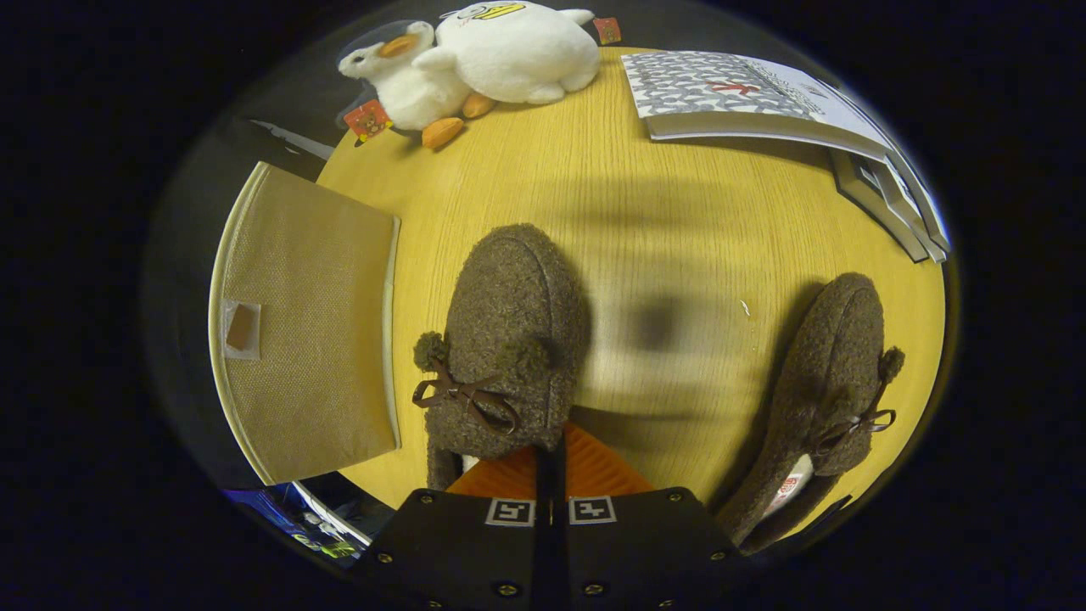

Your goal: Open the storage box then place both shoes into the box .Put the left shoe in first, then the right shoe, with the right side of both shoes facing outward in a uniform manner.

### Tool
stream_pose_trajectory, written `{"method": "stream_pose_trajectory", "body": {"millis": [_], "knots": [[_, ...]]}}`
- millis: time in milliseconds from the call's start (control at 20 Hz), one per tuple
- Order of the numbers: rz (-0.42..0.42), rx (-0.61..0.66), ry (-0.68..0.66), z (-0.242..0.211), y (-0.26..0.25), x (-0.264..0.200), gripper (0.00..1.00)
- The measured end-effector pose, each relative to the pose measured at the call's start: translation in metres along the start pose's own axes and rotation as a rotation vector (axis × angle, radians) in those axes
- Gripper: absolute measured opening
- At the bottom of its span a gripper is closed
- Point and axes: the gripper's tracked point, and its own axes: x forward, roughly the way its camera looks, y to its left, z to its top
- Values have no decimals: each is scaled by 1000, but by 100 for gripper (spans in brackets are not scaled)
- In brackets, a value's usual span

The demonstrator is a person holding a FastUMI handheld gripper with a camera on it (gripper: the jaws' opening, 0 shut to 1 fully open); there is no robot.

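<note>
Wool shoe held: a brown fuzzy shoe (513,339) with a bow and pompoms is gripped at its heel rim, its toe pointing away just ahead of the tongs.
Tongs: the tongs (550,467) are seen almost fully closed, both fingers pressed on the heel edge of that shoe, with only a thin slit left between them.
Second shoe: a matching shoe (827,399) lies on the worktop (679,212) to the right of the tongs, well apart from the held one.
Storage box: a beige fabric box (310,322) sits to the left of the tongs, beside the held shoe; its flat top panel with a small pull tab appears closed, so it is judged that opening is not yet done.
Bystanders: a plush duck (492,64) and a stack of books (764,102) rest far beyond the tongs.
Risk, order: a shoe is gripped while the lid looks shut, so nothing can be placed until the box is opened.
Risk, grip: only the soft heel rim is pinched, so the shoe may sag, twist or slip out when lifted.
Risk, facing: which foot this shoe fits cannot be told, and the wrong one could be loaded first.
</note>
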Motion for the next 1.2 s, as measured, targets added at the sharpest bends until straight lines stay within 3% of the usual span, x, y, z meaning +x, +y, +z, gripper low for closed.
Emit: {"method": "stream_pose_trajectory", "body": {"millis": [400,750,1200], "knots": [[28,-29,-96,16,16,-72,0],[112,-108,-173,41,63,-140,0],[204,-247,-183,72,152,-171,0]]}}
